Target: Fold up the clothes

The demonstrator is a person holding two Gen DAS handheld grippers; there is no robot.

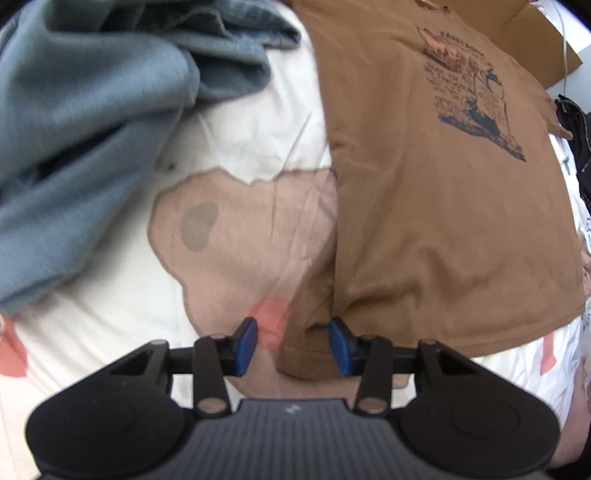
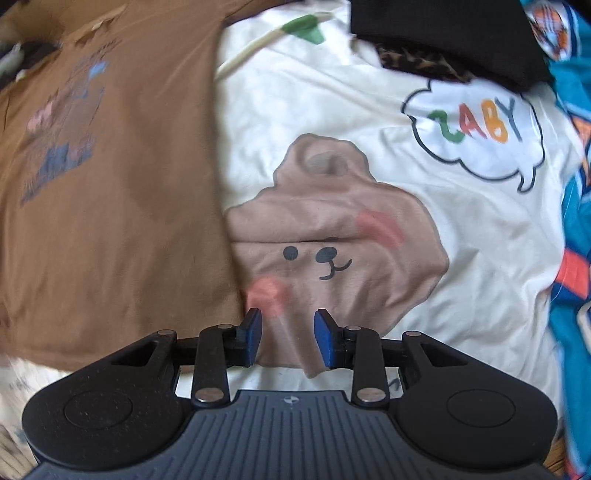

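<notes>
A brown T-shirt [image 1: 443,206] with a dark printed graphic lies flat on the cream bedsheet [image 1: 251,122], filling the right half of the left wrist view. My left gripper [image 1: 293,347] is open, its blue pads on either side of the shirt's near bottom corner, which reaches between them. In the right wrist view the same brown T-shirt [image 2: 110,192] covers the left side. My right gripper [image 2: 287,339] is open over the sheet's bear print [image 2: 325,236], just right of the shirt's edge, with nothing held.
A grey-blue garment [image 1: 81,122] is heaped at the left, with denim behind it. Cardboard [image 1: 524,33] lies past the shirt's top. A black garment [image 2: 443,33] and a blue patterned cloth [image 2: 576,192] border the sheet at upper right and right.
</notes>
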